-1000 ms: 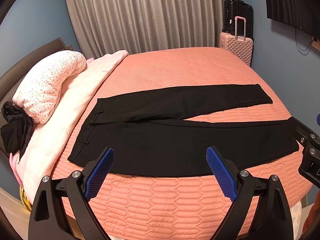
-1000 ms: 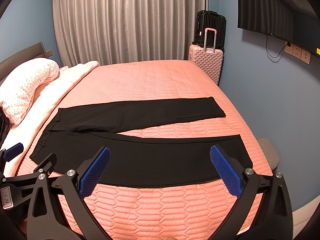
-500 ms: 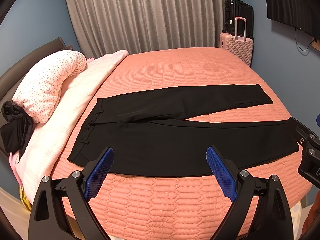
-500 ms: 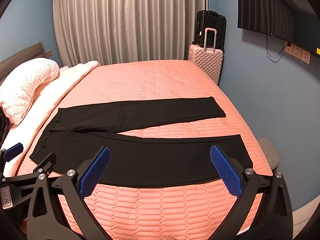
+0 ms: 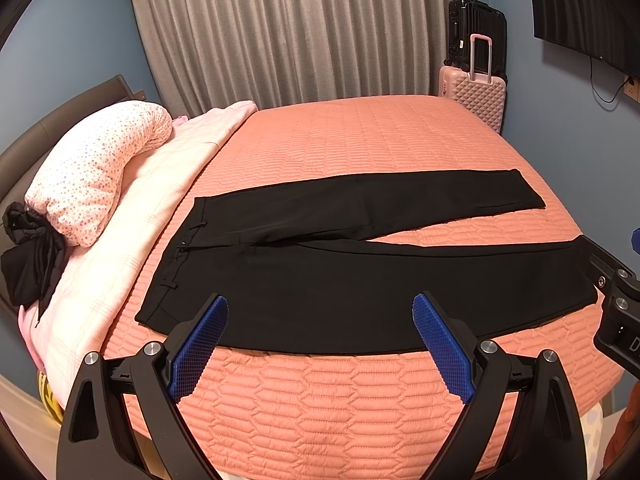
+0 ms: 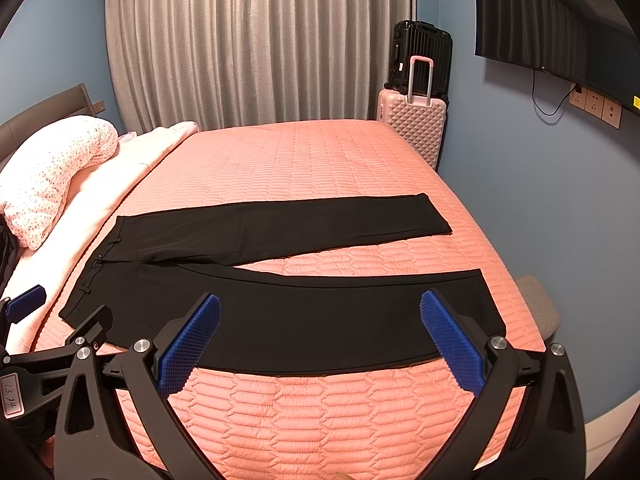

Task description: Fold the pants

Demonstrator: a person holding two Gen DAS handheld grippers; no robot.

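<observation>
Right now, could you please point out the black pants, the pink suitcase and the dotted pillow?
black pants point(image 6: 304, 312): right wrist view, on the near leg.
pink suitcase point(image 6: 416, 126): right wrist view, on its studded front.
dotted pillow point(image 5: 92, 172): left wrist view, on its top side.

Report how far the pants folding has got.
Done: the black pants lie spread flat on the pink quilted bedspread, legs apart in a V. In hand: nothing; the left gripper and right gripper hover open at the near edge. Left: every fold.
</observation>
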